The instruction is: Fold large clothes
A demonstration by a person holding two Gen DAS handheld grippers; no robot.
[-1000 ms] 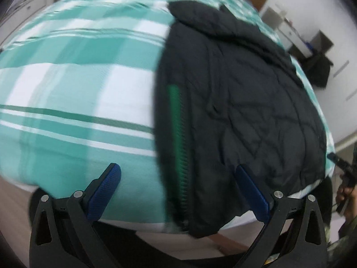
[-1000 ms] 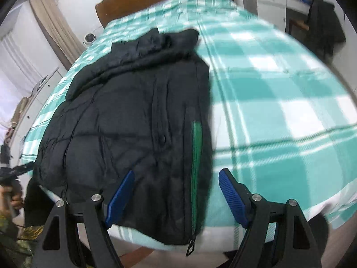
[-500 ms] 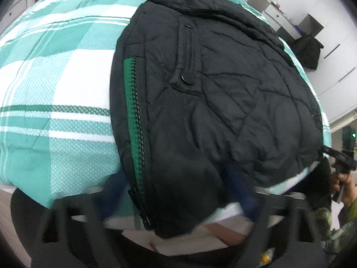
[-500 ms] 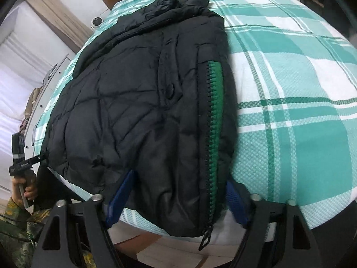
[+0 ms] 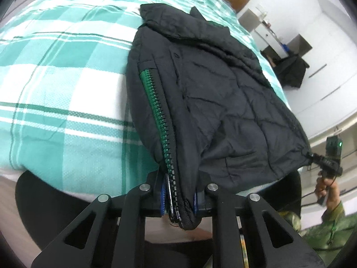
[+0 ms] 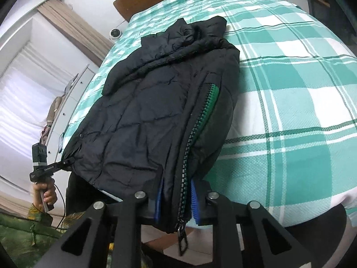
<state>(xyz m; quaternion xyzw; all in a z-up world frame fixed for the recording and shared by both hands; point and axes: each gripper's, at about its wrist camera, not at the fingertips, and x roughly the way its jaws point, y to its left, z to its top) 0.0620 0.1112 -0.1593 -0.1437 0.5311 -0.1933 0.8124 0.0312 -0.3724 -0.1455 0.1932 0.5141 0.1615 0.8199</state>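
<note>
Both grippers pinch the black quilted jacket [image 5: 223, 102] at its lower hem: left gripper [image 5: 178, 203] and right gripper [image 6: 176, 203] each clamp the green-taped zipper edge at bottom centre; it lies on the green-checked bed [image 6: 301, 111].

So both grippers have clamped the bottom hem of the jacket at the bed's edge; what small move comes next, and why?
Probably lift both hem corners together and carry them toward the collar. The left gripper and right gripper are each shut on the jacket, which lies flat and lengthwise on the bed, already narrowed, so a bottom-to-top fold seems next.
</note>
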